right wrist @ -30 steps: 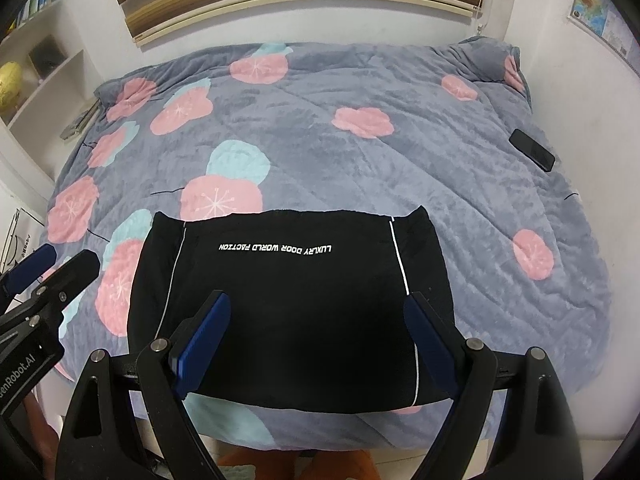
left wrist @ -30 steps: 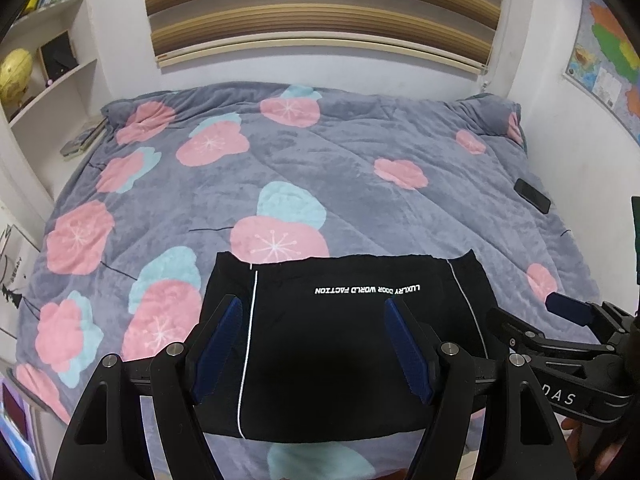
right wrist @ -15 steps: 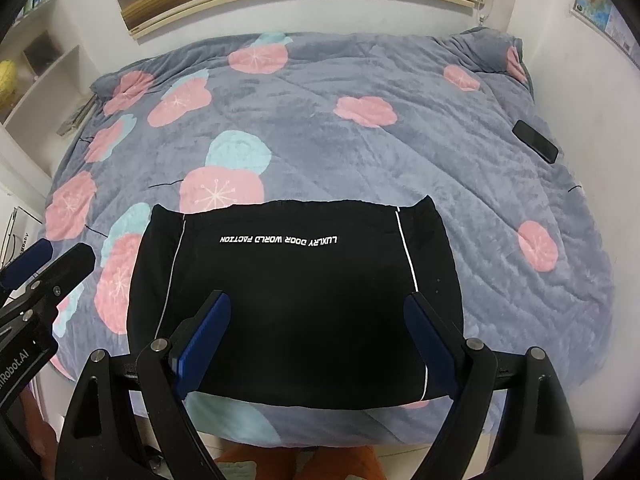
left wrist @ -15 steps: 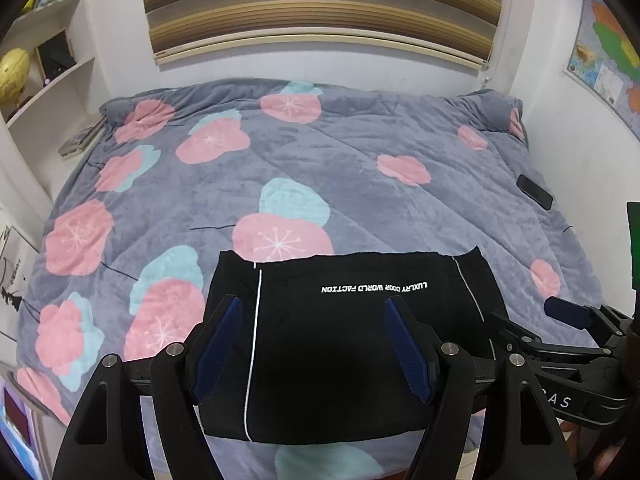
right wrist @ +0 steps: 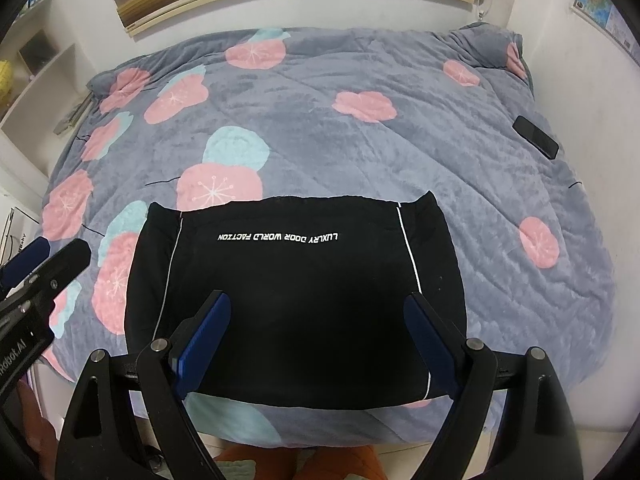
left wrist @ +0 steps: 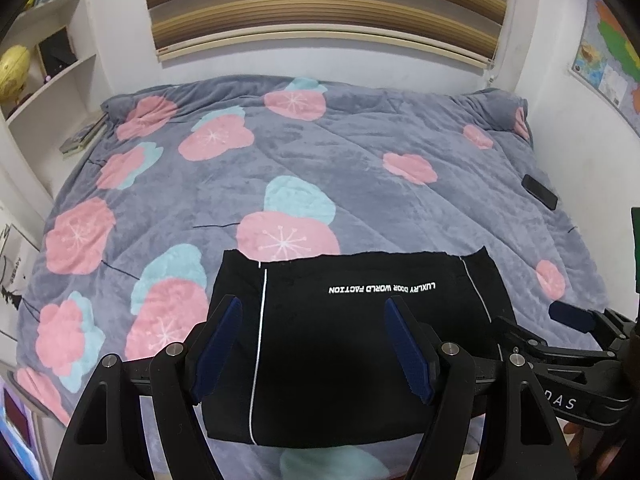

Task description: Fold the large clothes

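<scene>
Through my left wrist camera, my left gripper hangs with its blue ribbed pads spread wide, nothing pinched between them. Beneath lies the black garment, folded into a smooth, flat rectangle near the front edge of the bed, with thin white piping down each side and a line of white lettering reading upside down. It rests on a plush grey blanket patterned with rounded pink and teal blossoms. A slim black phone lies near the blanket's right edge.

Through my right wrist camera, my right gripper is likewise released, its flat blue pads apart above the garment's near half. The fabric looks matte and soft, its top edge slightly wavy. My left gripper's black plastic finger pokes in at the left.
</scene>
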`<state>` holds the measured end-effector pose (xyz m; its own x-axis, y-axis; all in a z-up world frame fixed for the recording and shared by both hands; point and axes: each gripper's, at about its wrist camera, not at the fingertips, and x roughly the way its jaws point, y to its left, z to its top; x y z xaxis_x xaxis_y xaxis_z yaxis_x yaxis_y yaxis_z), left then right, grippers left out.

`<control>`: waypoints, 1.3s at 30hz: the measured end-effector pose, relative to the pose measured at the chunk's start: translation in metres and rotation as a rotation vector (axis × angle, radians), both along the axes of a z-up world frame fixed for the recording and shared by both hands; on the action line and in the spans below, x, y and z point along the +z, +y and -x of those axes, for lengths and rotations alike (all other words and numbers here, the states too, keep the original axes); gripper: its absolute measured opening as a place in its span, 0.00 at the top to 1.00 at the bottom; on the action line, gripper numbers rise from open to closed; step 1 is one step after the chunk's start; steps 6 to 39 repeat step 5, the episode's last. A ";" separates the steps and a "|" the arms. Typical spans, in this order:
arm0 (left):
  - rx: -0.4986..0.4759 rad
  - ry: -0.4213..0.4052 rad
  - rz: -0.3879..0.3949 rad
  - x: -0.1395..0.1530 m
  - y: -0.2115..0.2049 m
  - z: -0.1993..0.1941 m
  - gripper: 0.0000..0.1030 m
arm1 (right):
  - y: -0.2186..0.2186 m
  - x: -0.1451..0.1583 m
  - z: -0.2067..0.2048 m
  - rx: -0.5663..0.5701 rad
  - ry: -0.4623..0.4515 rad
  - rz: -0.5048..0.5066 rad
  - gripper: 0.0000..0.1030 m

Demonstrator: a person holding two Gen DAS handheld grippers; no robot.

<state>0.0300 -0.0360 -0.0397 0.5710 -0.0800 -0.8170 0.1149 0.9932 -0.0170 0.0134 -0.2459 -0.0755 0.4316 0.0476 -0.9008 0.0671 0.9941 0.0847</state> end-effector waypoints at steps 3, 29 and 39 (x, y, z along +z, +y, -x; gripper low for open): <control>0.034 -0.010 0.040 -0.001 0.013 -0.003 0.27 | -0.001 -0.001 -0.001 -0.003 -0.001 0.001 0.13; 0.053 -0.018 0.017 -0.002 0.018 -0.005 0.27 | -0.001 -0.003 -0.001 -0.010 0.002 0.000 0.13; 0.053 -0.018 0.017 -0.002 0.018 -0.005 0.27 | -0.001 -0.003 -0.001 -0.010 0.002 0.000 0.13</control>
